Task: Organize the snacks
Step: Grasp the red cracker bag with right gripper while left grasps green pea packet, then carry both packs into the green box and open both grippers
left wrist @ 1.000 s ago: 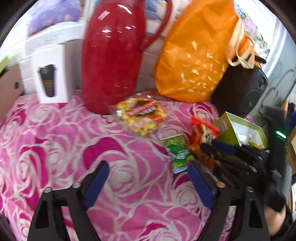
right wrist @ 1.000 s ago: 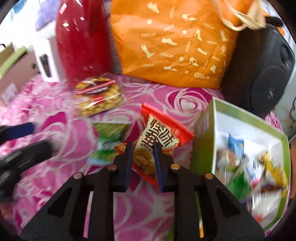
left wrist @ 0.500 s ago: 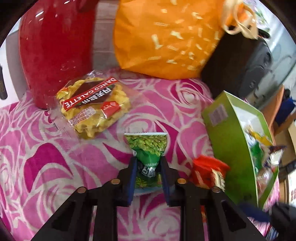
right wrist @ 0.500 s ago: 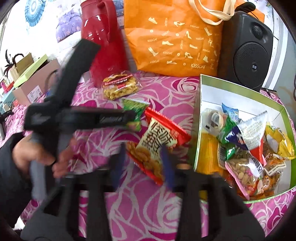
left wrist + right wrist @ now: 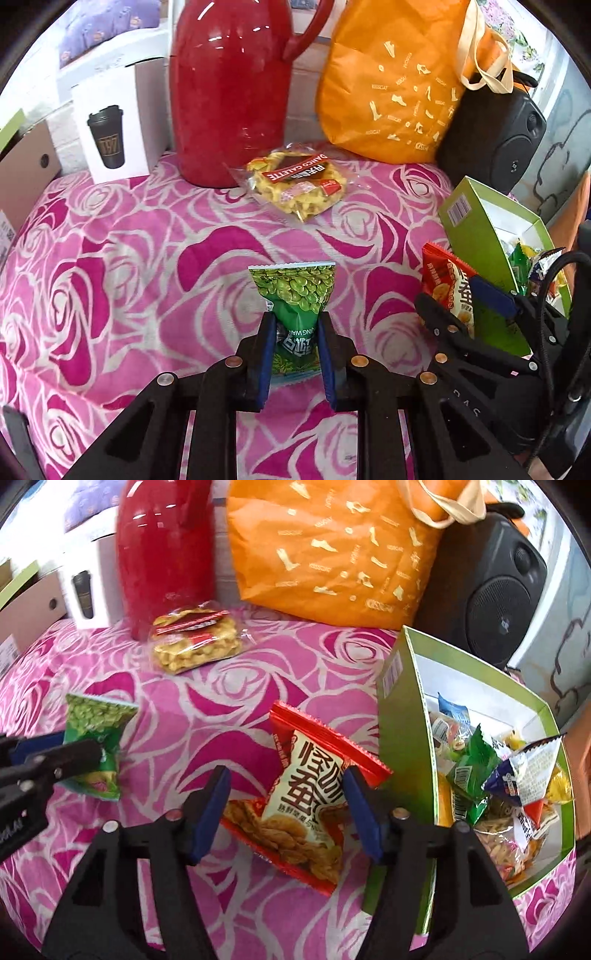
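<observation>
The left gripper [image 5: 295,345] is now clamped on the green pack [image 5: 295,295], where 1 second ago its jaws stood wide apart above the bare cloth [image 5: 129,266]. The pack looks lifted a little off the cloth, though this is hard to tell.

The right gripper [image 5: 286,805] did the opposite: it was closed on the red pack [image 5: 306,797] 1 second ago, and now its jaws are apart, 1 on each side of it. Whether the red pack lies on the cloth or leans on the box [image 5: 402,731] cannot be told.

The box stands at 3 o'clock from the red pack, already holding many snacks. The yellow biscuits [image 5: 299,184] wait at 12 o'clock, near the red flask [image 5: 229,92]. Probably the green pack goes into the box next.
</observation>
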A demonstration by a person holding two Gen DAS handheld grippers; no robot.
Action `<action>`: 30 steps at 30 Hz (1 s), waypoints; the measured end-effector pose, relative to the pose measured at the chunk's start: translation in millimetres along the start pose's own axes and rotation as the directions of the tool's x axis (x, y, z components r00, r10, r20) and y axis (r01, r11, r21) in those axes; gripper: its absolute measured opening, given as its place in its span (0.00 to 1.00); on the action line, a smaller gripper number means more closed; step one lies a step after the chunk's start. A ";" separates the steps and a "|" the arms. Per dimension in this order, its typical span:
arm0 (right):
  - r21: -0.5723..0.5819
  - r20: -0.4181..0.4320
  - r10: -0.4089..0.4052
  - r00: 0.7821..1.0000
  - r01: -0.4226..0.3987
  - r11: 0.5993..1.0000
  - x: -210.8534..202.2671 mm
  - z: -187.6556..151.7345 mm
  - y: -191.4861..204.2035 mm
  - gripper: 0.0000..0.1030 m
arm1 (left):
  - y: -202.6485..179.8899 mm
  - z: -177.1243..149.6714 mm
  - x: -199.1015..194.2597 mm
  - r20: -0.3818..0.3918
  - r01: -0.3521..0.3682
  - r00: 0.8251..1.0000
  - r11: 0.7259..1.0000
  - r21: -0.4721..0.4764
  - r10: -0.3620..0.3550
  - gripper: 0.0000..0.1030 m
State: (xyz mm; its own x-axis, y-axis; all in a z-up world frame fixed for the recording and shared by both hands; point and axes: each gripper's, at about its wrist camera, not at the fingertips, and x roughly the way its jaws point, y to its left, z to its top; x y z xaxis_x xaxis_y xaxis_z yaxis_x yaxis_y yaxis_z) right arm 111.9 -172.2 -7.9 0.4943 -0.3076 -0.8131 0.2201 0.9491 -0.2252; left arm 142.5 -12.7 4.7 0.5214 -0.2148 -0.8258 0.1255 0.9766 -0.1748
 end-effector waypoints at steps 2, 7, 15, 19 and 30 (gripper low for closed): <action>0.014 -0.004 0.093 0.996 -0.093 0.996 -5.2 -2.5 -4.3 0.24 | 2.0 -2.4 -2.1 0.009 -0.008 1.000 1.000 -0.001 0.008 0.21; 0.050 -0.010 0.288 0.957 -0.287 0.956 -16.4 -9.6 -8.5 0.22 | 5.2 -7.0 -5.3 0.021 -0.012 1.000 1.000 -0.025 0.013 0.21; 0.022 0.017 0.259 0.966 -0.259 0.966 -23.6 -14.3 8.8 0.63 | 7.7 -12.7 -19.4 0.060 -0.055 0.997 0.998 -0.026 0.057 0.21; 0.032 -0.023 0.243 0.970 -0.242 0.970 -8.1 -18.6 8.7 0.58 | 6.5 -14.9 -25.1 0.071 -0.065 0.995 0.998 -0.023 0.067 0.21; 0.069 0.068 0.316 0.946 -0.321 0.945 -52.0 -28.7 -14.8 0.26 | -5.2 -21.4 -56.8 0.134 -0.071 0.989 0.997 0.008 0.069 0.21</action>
State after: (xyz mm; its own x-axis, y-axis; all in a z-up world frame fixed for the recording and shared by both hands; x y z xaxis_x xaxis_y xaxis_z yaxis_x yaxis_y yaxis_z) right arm 58.8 -168.3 22.3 0.5945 0.0046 -0.8041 0.1073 0.9906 0.0850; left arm 94.1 -5.2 41.0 0.6370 -0.1462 -0.7568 0.0949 0.9892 -0.1113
